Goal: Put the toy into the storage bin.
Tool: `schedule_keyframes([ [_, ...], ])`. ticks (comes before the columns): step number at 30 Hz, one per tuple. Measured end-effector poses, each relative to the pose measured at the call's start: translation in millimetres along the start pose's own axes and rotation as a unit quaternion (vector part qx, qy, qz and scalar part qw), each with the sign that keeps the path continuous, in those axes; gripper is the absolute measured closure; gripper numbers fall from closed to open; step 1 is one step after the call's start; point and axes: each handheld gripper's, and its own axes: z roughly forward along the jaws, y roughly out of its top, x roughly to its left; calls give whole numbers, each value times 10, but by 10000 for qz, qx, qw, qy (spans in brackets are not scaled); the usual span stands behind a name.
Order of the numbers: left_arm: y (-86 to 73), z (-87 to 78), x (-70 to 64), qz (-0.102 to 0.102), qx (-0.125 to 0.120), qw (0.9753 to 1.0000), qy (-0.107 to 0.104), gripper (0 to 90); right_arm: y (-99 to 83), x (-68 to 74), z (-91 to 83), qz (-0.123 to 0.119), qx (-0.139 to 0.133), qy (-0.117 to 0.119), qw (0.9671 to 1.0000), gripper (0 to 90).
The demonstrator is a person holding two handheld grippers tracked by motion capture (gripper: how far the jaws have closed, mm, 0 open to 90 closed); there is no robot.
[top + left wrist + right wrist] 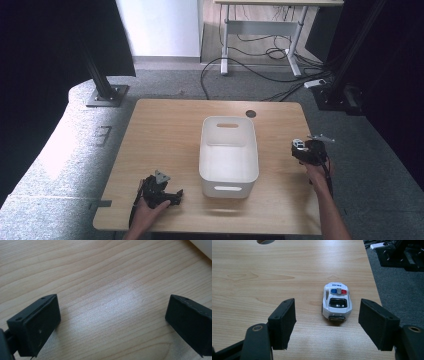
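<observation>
Pale wood tabletop (165,130) stood on grey carpet, cables trailing behind. White bin (228,155) sat mid-table. Right gripper view showed a police car (336,302) near the right edge, between the wide-open jaws of the right tool (327,322), untouched. Left tool (112,317) was spread wide over bare wood, the front-left area open, holding nothing.

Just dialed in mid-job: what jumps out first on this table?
The white bin stands in the middle of the wooden table, and it looks empty. A toy police car sits near the table's right edge, just ahead of the open right claw, untouched. The left claw is open over bare wood at the near left.
</observation>
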Motion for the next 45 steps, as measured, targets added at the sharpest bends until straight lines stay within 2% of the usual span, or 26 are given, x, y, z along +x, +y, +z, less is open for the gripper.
schedule_keyframes([
  [10,0,0,0,1,1,10000,0,0,111,39,3,2,-89,1,10000,296],
  [30,0,0,0,0,0,10000,1,0,42,-71,378,186,163,-215,9995,297],
  [38,1,-1,0,2,8,10000,0,0,41,-108,448,241,98,-230,9994,301],
  [40,1,-2,0,-2,13,10000,-2,0,52,-110,479,201,282,-259,9991,297],
  [45,1,-2,0,-2,11,10000,-2,0,124,-76,480,113,291,-244,9992,297],
])
